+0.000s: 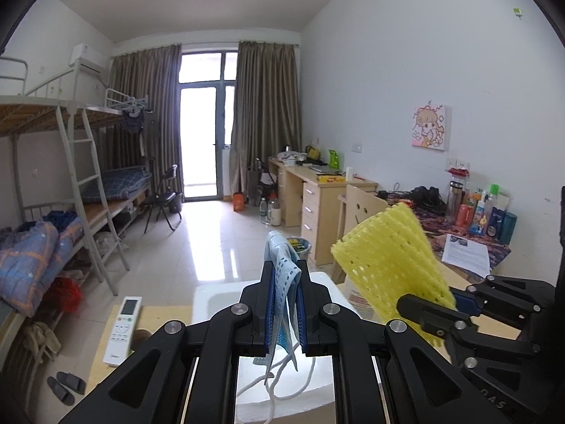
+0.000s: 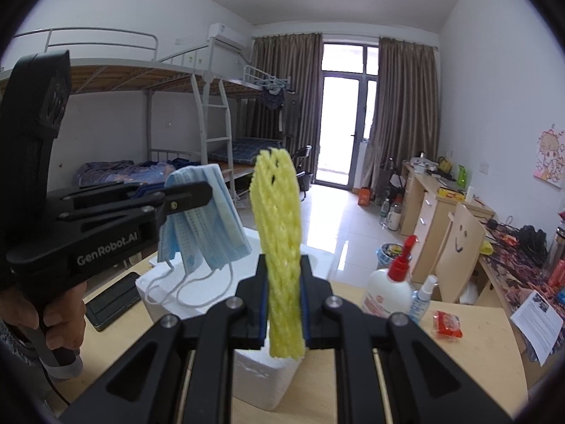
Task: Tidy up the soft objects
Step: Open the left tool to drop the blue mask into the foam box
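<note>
Right gripper (image 2: 283,295) clamps yellow foam net (image 2: 279,233).

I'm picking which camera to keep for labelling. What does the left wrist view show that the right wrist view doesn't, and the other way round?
Only the left wrist view: a white remote control on the table and dark slippers on the floor.

Only the right wrist view: a hand on the left claw's handle, a black phone, a red-capped bottle and a small spray bottle.

Both: the left claw shut on the blue face mask, the right claw shut on the yellow foam net, the white foam box.

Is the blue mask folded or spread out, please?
Folded: the mask hangs doubled over in layers from the shut left gripper, ear loops dangling.
</note>
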A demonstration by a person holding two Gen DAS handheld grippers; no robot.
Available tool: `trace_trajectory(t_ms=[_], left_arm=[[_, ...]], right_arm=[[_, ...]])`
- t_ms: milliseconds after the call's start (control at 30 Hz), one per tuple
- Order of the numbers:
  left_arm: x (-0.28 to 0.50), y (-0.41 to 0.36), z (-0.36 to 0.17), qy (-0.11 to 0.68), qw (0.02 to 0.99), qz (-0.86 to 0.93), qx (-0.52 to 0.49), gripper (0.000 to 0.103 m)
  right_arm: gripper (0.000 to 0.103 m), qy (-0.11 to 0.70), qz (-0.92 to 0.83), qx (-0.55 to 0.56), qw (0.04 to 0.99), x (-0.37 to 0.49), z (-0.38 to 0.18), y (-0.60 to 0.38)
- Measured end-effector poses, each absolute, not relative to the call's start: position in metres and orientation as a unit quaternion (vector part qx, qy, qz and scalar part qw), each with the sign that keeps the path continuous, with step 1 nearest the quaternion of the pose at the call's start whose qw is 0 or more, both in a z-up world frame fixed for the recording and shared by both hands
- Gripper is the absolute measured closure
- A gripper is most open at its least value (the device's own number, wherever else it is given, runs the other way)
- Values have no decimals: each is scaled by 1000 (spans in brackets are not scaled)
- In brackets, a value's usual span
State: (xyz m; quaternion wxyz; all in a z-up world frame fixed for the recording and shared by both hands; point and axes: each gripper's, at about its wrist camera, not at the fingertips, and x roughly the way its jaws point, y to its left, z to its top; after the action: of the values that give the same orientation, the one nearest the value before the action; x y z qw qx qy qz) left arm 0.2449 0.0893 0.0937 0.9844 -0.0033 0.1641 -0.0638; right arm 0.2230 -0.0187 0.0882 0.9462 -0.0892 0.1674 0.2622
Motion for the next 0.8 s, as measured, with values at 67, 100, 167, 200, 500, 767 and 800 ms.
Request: trace_trajectory(t_ms=[67, 100, 167, 200, 500, 767, 800], left_arm=[[247, 87, 92, 166, 984, -68, -1, 92], [248, 85, 91, 167, 984, -69, 0, 92], [251, 85, 90, 171, 982, -73, -1, 92], [253, 84, 89, 174, 982, -73, 0, 92], [267, 88, 79, 191, 980, -51, 0, 78], [267, 90, 75, 189, 981, -39, 5, 21], [266, 90, 75, 188, 981, -38, 3, 18]], right_arm=[[85, 166, 259, -87, 947, 221, 90, -23], [85, 166, 258, -87, 948, 220, 90, -24], [85, 164, 252, -85, 950, 217, 91, -27], [85, 164, 250, -85, 951, 217, 91, -30], [85, 168, 237, -80, 954, 217, 88, -35], [85, 166, 232, -79, 955, 218, 88, -36], [85, 166, 231, -79, 955, 216, 88, -36]])
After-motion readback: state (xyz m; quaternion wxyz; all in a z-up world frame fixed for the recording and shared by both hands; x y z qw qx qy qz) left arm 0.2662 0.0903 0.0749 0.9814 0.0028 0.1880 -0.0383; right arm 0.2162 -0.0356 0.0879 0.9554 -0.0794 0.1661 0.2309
